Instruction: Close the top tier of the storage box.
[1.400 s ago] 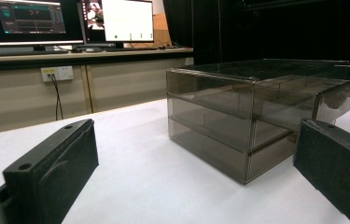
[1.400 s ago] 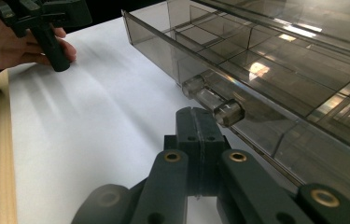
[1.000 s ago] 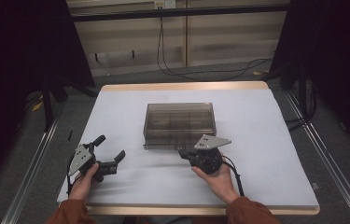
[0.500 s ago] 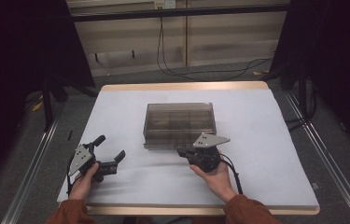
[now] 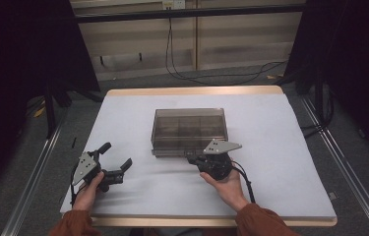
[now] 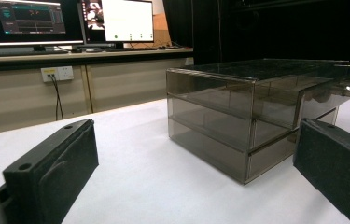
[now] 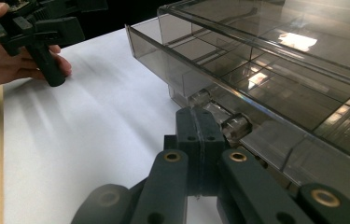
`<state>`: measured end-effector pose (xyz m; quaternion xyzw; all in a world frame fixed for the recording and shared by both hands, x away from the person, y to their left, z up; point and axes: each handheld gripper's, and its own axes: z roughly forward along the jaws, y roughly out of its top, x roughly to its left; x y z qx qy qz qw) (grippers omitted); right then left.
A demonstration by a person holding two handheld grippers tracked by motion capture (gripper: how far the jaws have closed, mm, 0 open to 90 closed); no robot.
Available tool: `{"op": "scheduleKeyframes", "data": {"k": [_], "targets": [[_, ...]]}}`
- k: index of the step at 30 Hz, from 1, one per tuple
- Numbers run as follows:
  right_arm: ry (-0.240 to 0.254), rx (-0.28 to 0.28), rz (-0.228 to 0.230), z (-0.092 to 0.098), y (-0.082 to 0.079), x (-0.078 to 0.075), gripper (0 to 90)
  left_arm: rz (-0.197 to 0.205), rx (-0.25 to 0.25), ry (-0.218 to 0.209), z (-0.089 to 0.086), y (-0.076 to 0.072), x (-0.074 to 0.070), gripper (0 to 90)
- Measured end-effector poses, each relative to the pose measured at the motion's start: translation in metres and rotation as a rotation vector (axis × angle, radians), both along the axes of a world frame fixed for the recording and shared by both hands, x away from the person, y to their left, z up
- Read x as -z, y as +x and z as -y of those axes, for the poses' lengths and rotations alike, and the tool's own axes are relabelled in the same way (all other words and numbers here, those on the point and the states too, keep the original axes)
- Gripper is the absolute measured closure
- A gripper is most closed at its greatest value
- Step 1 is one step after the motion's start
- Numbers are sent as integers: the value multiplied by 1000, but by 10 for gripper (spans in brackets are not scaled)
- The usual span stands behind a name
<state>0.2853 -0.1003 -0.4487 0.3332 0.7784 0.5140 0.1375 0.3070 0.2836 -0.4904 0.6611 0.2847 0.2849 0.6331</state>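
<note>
Nearest the person, at about 7 o'clock on the white-covered table (image 5: 280,147), the left hand (image 5: 89,189) holds the left gripper (image 5: 118,162) low over the cloth. Its jaws stand wide apart, with nothing between them but bare tabletop (the left gripper view looks through that gap to the box). At roughly 5 o'clock the right hand (image 5: 229,184) holds the right gripper (image 7: 200,140), its grey three-cornered plate on top. Its jaws are pressed flat together, and their tips sit just at the box's front edge by a small clear hinge or latch (image 7: 235,125); whether they pinch anything there cannot be told.

At the table's centre stands a smoked transparent box (image 5: 190,129) with a flat lid. Inside, dividers split it into compartments, and the left gripper view shows stacked levels in its side (image 6: 238,126). No contents can be made out through the tinted walls.

Beyond the table at 12 o'clock, cables (image 5: 182,69) trail across the floor before a pale wall panel. Monitors (image 6: 65,21) sit on a bench behind it.
</note>
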Motion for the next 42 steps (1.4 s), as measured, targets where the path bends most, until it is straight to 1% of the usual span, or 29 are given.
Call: {"op": "scheduleKeyframes", "data": {"k": [2, 18, 29, 34, 42], "targets": [[4, 1, -6, 0, 1, 0, 900, 0, 0, 0, 0, 0, 0, 0], [-1, 1, -2, 0, 3, -1, 900, 1, 0, 0, 0, 0, 0, 0], [13, 10, -2, 0, 7, -2, 900, 0, 0, -5, 0, 0, 0, 0], [6, 4, 3, -1, 10, -3, 900, 0, 0, -4, 0, 0, 0, 0], [4, 15, 1, 0, 13, -2, 900, 0, 0, -4, 0, 0, 0, 0]]}}
